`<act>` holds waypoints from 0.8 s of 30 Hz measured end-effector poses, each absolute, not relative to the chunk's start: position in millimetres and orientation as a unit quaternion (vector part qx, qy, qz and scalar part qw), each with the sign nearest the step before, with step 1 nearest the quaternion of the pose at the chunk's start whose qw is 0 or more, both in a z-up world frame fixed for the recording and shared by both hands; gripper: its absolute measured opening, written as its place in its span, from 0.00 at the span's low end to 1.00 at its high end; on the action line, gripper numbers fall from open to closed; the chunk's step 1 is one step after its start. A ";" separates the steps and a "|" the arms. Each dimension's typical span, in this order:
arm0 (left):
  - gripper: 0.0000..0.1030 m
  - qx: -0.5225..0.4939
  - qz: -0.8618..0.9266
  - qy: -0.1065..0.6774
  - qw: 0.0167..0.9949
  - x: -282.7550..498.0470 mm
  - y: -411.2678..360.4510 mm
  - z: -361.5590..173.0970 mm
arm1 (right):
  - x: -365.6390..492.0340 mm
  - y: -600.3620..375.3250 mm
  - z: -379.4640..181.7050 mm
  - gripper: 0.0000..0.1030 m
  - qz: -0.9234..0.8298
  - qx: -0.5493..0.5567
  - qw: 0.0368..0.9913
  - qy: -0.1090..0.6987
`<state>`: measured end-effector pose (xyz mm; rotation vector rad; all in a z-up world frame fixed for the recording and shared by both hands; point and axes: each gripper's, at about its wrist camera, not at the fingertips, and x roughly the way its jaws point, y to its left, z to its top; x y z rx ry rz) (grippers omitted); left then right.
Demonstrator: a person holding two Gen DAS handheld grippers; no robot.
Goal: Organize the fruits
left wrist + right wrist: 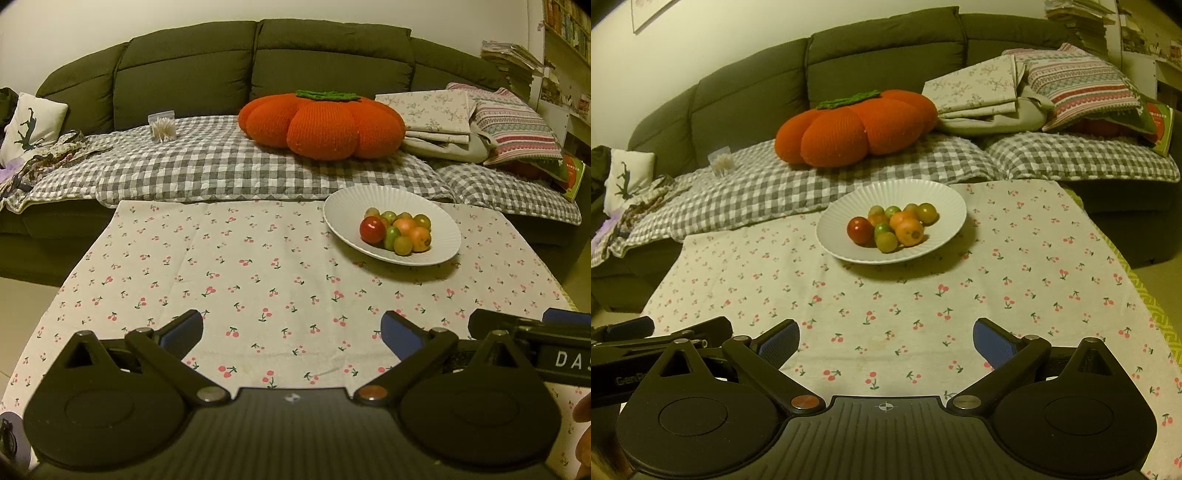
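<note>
Both grippers – left gripper (pixel 291 332), right gripper (pixel 886 341) – wide open, empty

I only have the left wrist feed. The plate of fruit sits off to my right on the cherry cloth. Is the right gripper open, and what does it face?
Observer: The right gripper is open, jaws wide apart and holding nothing. The white plate lies almost straight ahead of it.
Operator: Anything between it and the plate?
Observer: Only bare cherry-print cloth; nothing stands in that stretch.
Operator: Which fruit is nearest on that side?
Observer: From the right wrist view, a greenish fruit sits at the front of the pile, with the dark red fruit to its left and an orange fruit to its right.
Operator: Does it see my gripper?
Observer: Yes, the left gripper's fingers show at its lower left edge.
</note>
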<state>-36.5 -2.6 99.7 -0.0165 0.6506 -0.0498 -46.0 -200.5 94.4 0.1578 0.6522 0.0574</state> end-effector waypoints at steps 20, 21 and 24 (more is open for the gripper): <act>0.99 -0.012 -0.027 0.320 0.947 -35.8 -1.6 98.0 | -46.3 -200.7 95.7 0.98 0.026 0.078 0.945 0.318; 0.99 -0.012 -0.027 0.319 0.947 -36.0 -1.5 98.0 | -46.3 -200.9 95.7 0.98 0.026 0.078 0.945 0.317; 0.99 -0.014 -0.027 0.320 0.947 -36.0 -1.7 97.9 | -46.9 -201.0 96.4 0.98 0.025 0.078 0.946 0.314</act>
